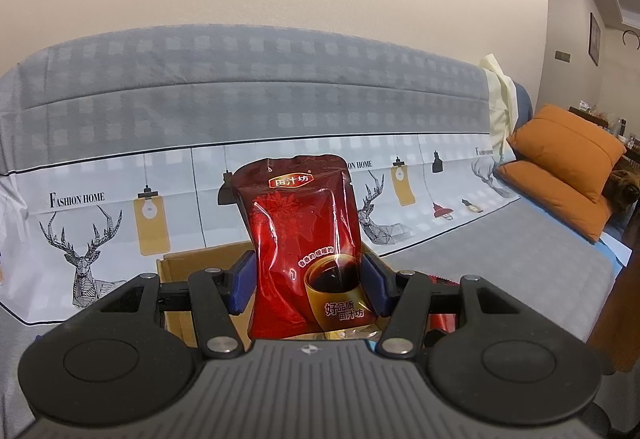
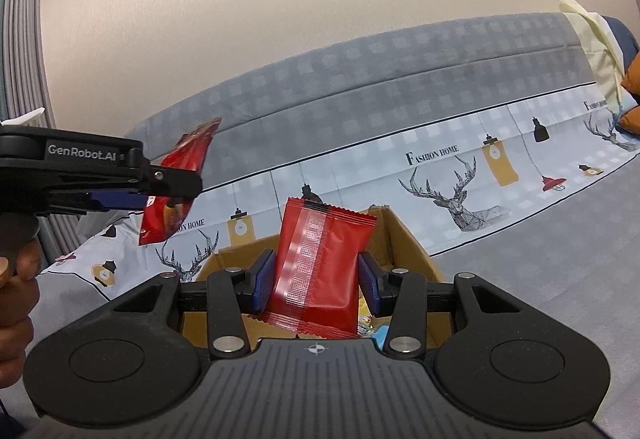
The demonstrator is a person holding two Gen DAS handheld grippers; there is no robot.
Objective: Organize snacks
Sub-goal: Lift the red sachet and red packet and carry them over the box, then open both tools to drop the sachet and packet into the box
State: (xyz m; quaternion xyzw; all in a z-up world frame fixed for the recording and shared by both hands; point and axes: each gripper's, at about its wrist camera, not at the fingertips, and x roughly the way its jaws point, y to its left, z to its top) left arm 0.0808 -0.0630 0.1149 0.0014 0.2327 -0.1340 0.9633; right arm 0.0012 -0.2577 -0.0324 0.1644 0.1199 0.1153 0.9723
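Left wrist view shows the left gripper (image 1: pixel 308 279) with its blue-padded fingers (image 1: pixel 242 281) pressed on both sides of a glossy dark-red drink pouch printed with a cup (image 1: pixel 306 247), held upright above an open brown cardboard box (image 1: pixel 192 259) on the grey sofa seat (image 1: pixel 500 251). Over on the right wrist view, the right gripper (image 2: pixel 316 281) clamps a red crinkle-edged snack packet with a clear seam strip (image 2: pixel 316 271) over the same box (image 2: pixel 404 239), its left neighbour to the side with the pouch (image 2: pixel 180 175) hanging from it.

Both packs are slick film pinched near their lower halves, so I'd worry they could slide or twist out if swung quickly, dropping outside the box. With two grippers near one opening, they could also bump.

Inside the box I can glimpse yellow and blue wrappers (image 2: pixel 370 323) at the bottom; how many I can't tell.
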